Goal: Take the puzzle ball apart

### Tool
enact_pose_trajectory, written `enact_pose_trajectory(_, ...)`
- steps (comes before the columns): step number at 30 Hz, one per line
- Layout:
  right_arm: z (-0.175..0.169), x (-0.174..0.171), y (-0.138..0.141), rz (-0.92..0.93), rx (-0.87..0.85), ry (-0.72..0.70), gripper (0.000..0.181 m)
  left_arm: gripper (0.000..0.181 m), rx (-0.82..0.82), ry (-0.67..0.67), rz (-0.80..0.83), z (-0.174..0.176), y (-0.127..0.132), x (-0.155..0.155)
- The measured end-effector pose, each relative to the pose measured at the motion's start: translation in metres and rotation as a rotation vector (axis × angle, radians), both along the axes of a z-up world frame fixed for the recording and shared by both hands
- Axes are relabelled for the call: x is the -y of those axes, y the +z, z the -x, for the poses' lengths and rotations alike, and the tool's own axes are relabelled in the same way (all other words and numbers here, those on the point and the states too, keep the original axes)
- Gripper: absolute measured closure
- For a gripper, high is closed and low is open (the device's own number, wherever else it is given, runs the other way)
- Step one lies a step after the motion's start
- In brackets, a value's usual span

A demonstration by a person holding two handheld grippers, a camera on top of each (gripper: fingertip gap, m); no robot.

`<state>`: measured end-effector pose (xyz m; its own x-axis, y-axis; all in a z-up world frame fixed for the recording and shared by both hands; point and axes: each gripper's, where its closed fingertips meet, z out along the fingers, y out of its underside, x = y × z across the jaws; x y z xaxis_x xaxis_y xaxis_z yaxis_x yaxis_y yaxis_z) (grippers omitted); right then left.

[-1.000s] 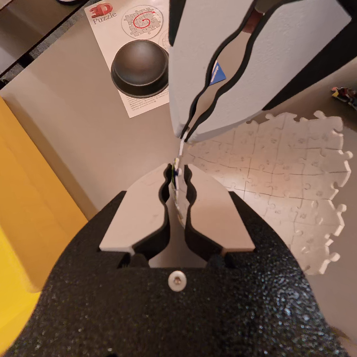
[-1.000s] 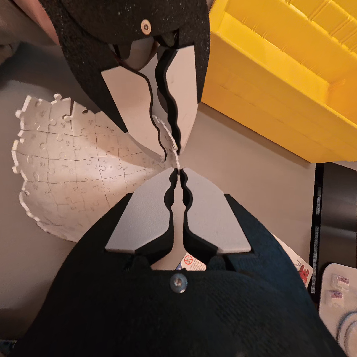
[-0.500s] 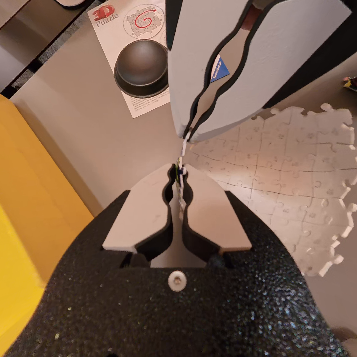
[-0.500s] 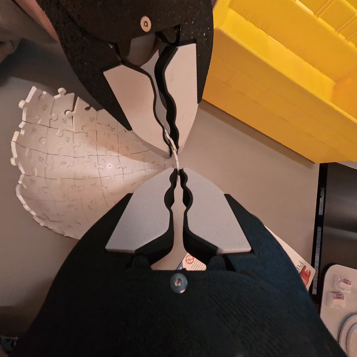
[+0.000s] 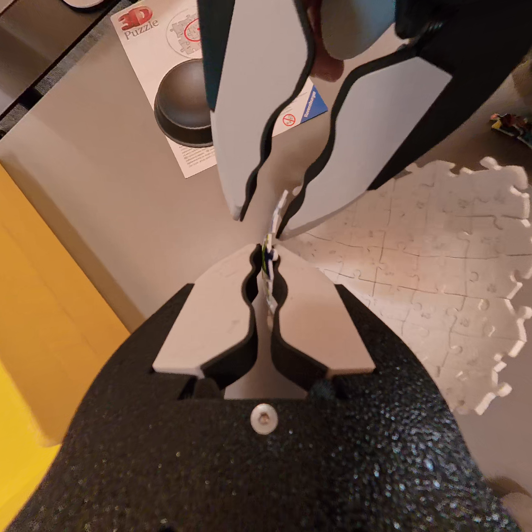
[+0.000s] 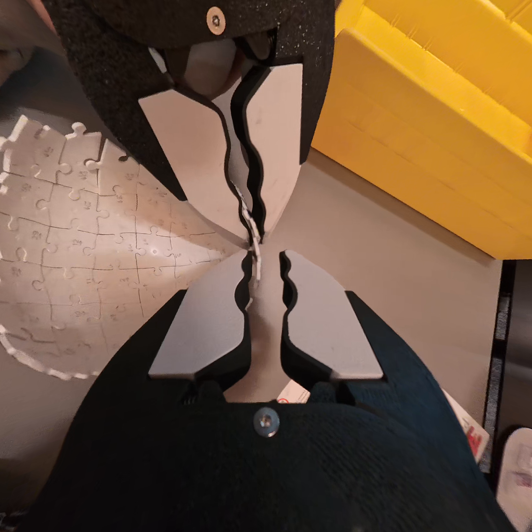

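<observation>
The puzzle ball is a curved white shell of joined pieces (image 5: 431, 273), its inner side facing me, held above the grey table. My left gripper (image 5: 266, 250) is shut on the shell's rim (image 5: 269, 267), which runs edge-on between its fingers. My right gripper (image 6: 265, 256) is open. The rim edge (image 6: 257, 264) lies against its left finger, with a gap to the right finger. The two grippers point at each other, tips almost touching. The shell spreads to the left in the right wrist view (image 6: 86, 244). The left gripper (image 6: 254, 239) shows there from above, and the right gripper (image 5: 259, 224) shows in the left wrist view.
A yellow bin (image 6: 431, 144) stands beside the grippers and also shows in the left wrist view (image 5: 43, 288). A printed sheet (image 5: 149, 51) with a black dome stand (image 5: 184, 109) lies on the table (image 5: 100, 187). Small coloured pieces (image 5: 512, 126) lie at the right edge. The grippers are tip to tip, or close to it.
My right gripper has opened and let go of the shell's rim. My left gripper stays shut on the rim. Both views have shifted slightly.
</observation>
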<state>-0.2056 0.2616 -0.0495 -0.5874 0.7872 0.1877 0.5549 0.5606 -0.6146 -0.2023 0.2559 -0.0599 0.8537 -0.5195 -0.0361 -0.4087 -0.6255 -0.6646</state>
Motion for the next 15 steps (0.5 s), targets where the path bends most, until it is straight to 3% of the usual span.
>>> enact_pose_trajectory(4,-0.0022,0.0061,-0.0025,0.034,0.023,0.025,0.177,0.178,0.01,0.01,0.014,0.0005,-0.0016,0.0001)
enact_pose_trajectory(15,-0.0032,0.0071,-0.004,0.074,0.036,0.024,0.178,0.178,0.0,-0.016,0.007,-0.0004,-0.0029,0.0011)
